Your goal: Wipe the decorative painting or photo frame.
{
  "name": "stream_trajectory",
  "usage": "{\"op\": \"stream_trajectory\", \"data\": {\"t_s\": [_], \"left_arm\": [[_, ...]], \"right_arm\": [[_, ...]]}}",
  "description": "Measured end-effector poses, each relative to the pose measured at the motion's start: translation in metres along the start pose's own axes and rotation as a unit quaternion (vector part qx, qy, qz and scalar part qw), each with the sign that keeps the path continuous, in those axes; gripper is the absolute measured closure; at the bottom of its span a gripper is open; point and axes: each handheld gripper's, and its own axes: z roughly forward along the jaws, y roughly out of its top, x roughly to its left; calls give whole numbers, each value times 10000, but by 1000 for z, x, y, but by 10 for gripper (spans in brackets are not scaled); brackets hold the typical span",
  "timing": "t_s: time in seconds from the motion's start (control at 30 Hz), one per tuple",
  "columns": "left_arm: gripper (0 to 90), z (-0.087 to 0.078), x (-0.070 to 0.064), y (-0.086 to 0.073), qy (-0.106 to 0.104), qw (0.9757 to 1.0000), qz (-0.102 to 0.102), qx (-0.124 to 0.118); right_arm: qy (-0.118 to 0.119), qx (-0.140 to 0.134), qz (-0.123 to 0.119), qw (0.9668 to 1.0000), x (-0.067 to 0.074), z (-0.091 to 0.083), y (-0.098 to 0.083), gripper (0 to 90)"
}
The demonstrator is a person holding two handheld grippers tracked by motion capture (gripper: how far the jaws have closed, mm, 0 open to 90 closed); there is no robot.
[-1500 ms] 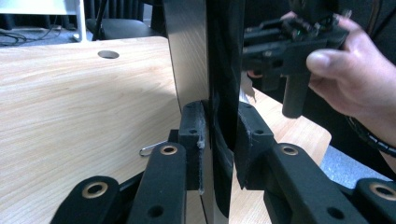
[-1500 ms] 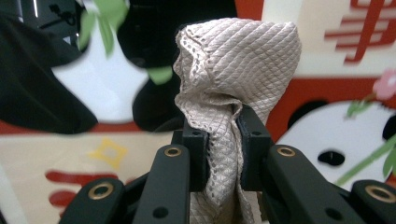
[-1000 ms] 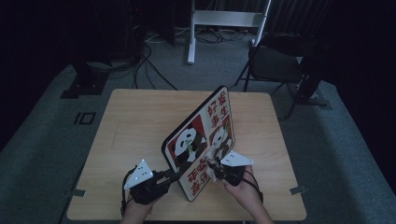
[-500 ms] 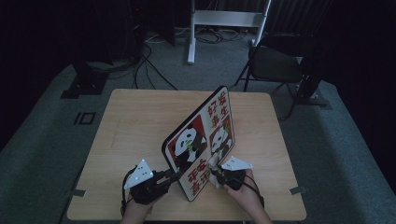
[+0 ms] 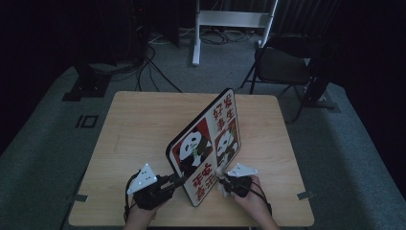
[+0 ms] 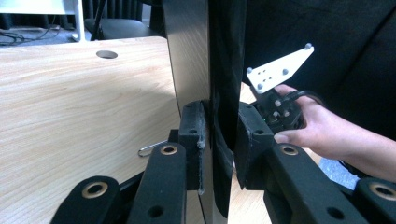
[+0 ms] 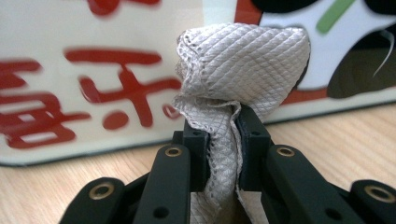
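Board propped on edge, gripped at left, cloth pressed to its face at right.

Left gripper [image 5: 179, 180] has its jaws clamped on the board's [image 5: 206, 143] near edge; the board stands tilted on the table [image 5: 134, 124], long axis from 7 toward 1 o'clock. Right gripper [image 5: 221, 179] pinches a grey cloth [image 7: 243, 65] tight, bunched against the printed face.

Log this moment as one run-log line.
left gripper: shut on panda board edge, board upright on table | right gripper: shut on grey cloth, cloth against board's printed face
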Motion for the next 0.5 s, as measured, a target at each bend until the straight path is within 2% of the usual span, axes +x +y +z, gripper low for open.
{"op": "stream_trajectory", "data": {"t_s": [0.07,0.13,0.2,0.33,0.5], "left_arm": [[758,0,0,0,-10,10000,-10,0],[758,0,1,0,-17,10000,-18,-6],[759,0,1,0,-19,10000,-23,-11],[759,0,1,0,-14,10000,-34,-27],[759,0,1,0,-11,10000,-24,-20]], "right_arm": [[33,31,4,10000,-1,-1,0,774],[24,-76,28,10000,-1,-6,3,775],[47,-274,24,9996,0,-14,11,776],[78,-793,-89,9968,4,-38,40,776],[186,-1569,-229,9872,14,-71,80,776]]}}
